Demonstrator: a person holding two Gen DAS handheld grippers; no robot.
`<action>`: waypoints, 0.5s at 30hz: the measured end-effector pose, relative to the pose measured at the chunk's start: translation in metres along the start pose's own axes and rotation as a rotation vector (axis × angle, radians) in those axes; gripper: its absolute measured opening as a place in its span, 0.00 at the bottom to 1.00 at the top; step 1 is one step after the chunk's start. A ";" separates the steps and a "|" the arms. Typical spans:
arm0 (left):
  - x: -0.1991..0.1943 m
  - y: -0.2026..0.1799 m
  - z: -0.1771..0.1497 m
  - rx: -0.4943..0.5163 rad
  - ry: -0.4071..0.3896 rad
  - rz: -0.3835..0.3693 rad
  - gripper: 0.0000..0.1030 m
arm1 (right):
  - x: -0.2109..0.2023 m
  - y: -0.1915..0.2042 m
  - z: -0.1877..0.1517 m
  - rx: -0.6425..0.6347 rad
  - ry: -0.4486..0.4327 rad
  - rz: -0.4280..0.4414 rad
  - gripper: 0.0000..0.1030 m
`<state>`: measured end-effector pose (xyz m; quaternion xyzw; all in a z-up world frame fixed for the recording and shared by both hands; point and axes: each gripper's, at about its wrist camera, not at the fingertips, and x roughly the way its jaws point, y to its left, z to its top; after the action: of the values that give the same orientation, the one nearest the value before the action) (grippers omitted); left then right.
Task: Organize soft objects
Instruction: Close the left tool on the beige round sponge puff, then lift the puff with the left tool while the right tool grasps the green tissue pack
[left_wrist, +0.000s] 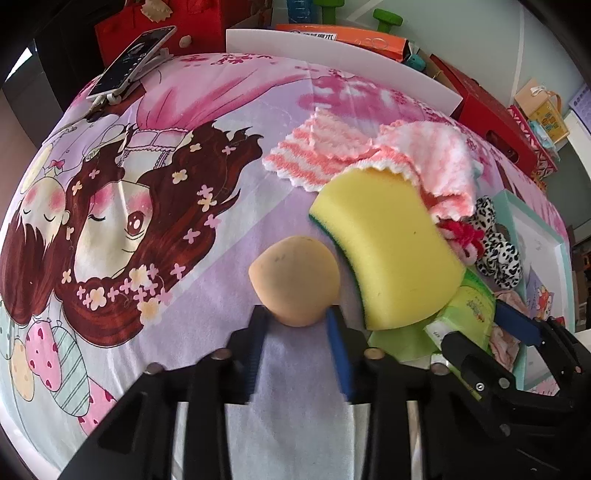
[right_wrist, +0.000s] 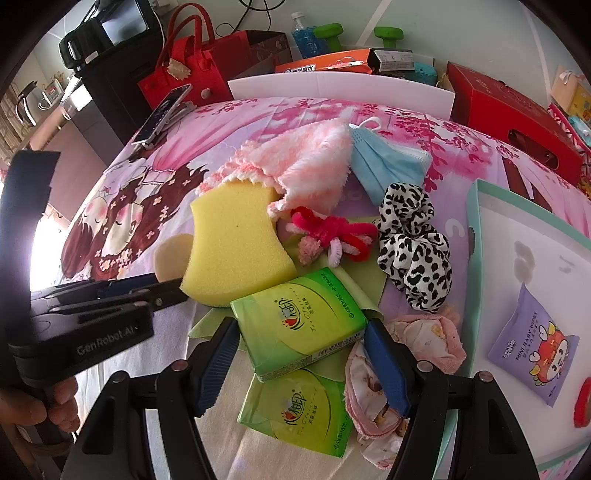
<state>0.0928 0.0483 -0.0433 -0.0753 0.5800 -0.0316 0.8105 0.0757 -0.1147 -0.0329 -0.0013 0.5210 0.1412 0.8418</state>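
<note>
Now the left gripper (left_wrist: 295, 317) has its fingers pinched on the beige puff (left_wrist: 294, 280). Nearby, the right gripper (right_wrist: 301, 350) stands open, its fingers flanking the green tissue pack (right_wrist: 299, 325) without pressing it.

- "GenRobot.AI" in grey letters on the black handheld left gripper body (right_wrist: 107, 338).
- "MINI BABY WIPES" on the purple wipes packet (right_wrist: 532, 350).
</note>
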 end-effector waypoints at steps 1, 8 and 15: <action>0.000 0.000 0.000 -0.001 -0.001 -0.002 0.32 | 0.000 0.000 0.000 0.000 0.000 0.000 0.71; -0.004 0.003 -0.001 -0.016 -0.011 -0.018 0.28 | 0.000 0.000 0.000 0.000 0.000 0.000 0.71; -0.008 0.008 -0.001 -0.044 -0.021 -0.057 0.26 | 0.000 0.000 0.000 -0.002 0.000 0.000 0.71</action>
<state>0.0896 0.0568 -0.0376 -0.1097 0.5697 -0.0410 0.8135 0.0754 -0.1149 -0.0333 -0.0020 0.5209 0.1416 0.8418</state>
